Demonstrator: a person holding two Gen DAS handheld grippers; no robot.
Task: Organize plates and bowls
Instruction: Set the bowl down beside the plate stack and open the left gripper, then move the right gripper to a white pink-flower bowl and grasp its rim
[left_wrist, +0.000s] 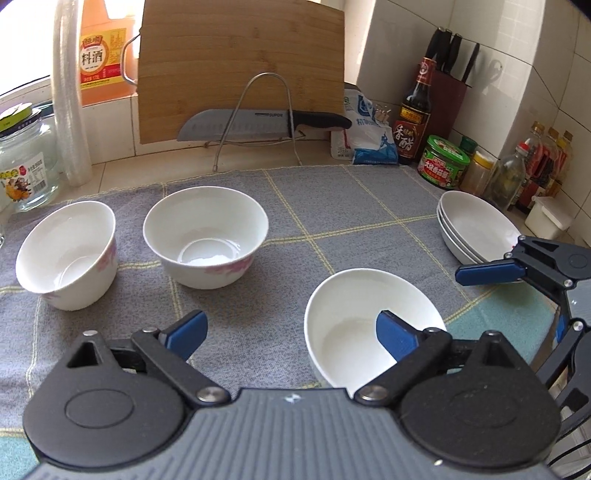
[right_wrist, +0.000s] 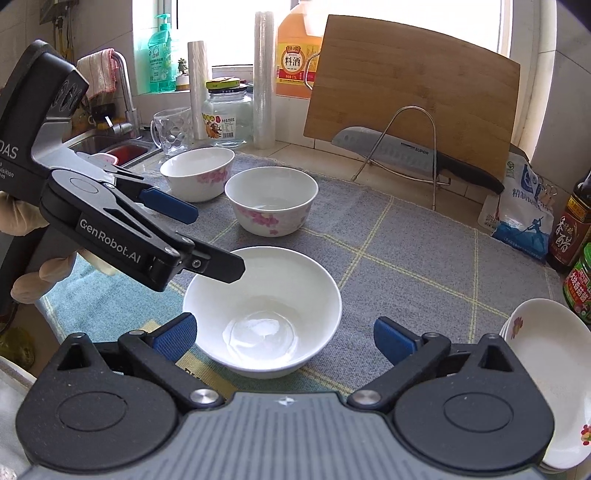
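Note:
Three white bowls stand on a grey checked cloth (left_wrist: 332, 206). Two have pink flowers: one at the far left (left_wrist: 66, 254) (right_wrist: 197, 171), one beside it (left_wrist: 205, 236) (right_wrist: 271, 201). The plain bowl (left_wrist: 343, 314) (right_wrist: 262, 314) is nearest. My left gripper (left_wrist: 290, 319) (right_wrist: 210, 240) is open, its right finger over that bowl's inside, touching nothing. My right gripper (right_wrist: 284, 323) is open too, and the plain bowl sits between its fingers with no pad pressing it. One of its blue fingers (left_wrist: 487, 273) shows near a stack of shallow plates (left_wrist: 476, 229) (right_wrist: 546, 369) at the cloth's right edge.
A bamboo cutting board (left_wrist: 240, 66) and a large knife (left_wrist: 258, 122) lean in a wire rack behind the cloth. Sauce bottles and jars (left_wrist: 443, 162) and a knife block crowd the right corner. A glass jar (left_wrist: 26, 166), a glass mug (right_wrist: 171, 131) and a sink (right_wrist: 110, 147) are at the left.

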